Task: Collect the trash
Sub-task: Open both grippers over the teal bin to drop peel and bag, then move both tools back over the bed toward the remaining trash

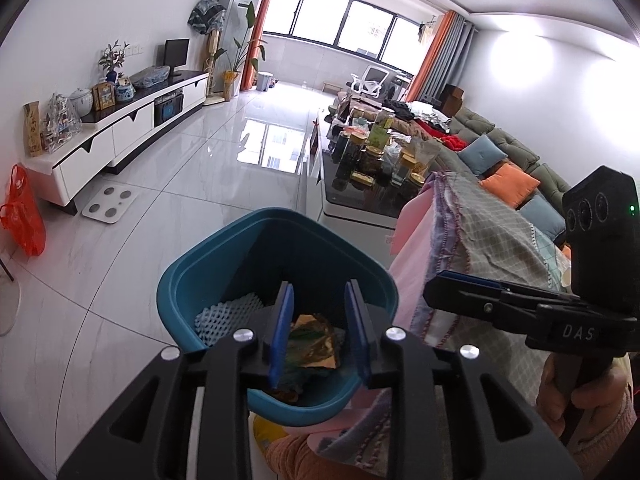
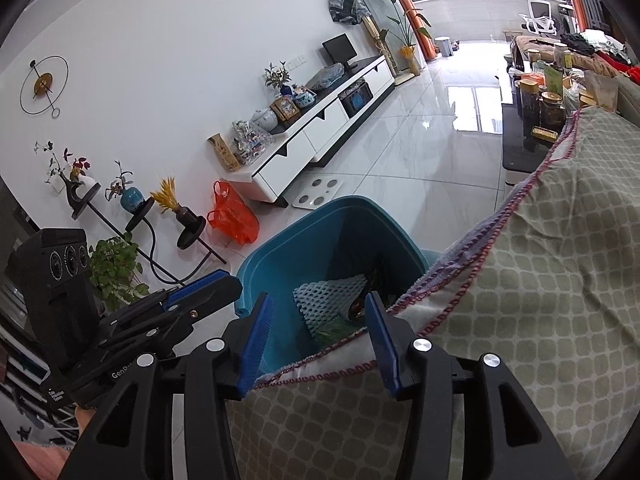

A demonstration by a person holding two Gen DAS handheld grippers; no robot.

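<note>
Bin: your teal plastic bin (image 1: 224, 280) stands on the pale glossy tile floor (image 1: 168, 216), its rounded rim tight against the cloth-draped edge to its right.
Trash: a white foam net sleeve (image 1: 228, 316) lies against the bin's left inner wall; a crumpled brown-and-green wrapper (image 1: 316, 340) sits beside it at the bottom.
Left gripper: your left gripper (image 1: 318, 334) hangs over the bin's mouth, blue ribbed pads spread apart with nothing pinched; the wrapper shows through the gap, lying below in the bin.
Right gripper: your right gripper (image 2: 316, 340) is spread wider, nothing between the pads, which straddle the stitched cloth edge where it meets the bin's rim.
Cloth: a grey-green checked cover (image 2: 540, 260), soft and wrinkled, hemmed in red looped stitching, drapes over the surface right of the bin; a pink layer (image 1: 408, 248) shows beneath it.
Open room: the floor runs clear left of the bin and onward toward the windows (image 1: 344, 20); a white bathroom scale (image 1: 110, 204) lies flat near the cabinet's corner.
Edges: a long white-and-black TV cabinet (image 1: 132, 128) lines the left wall, an orange plastic bag (image 1: 24, 216) at its near end.
Table: a dark glass coffee table (image 1: 352, 196) crowded with jars stands beyond the cloth, with a grey-green sofa (image 1: 516, 148) behind.
</note>
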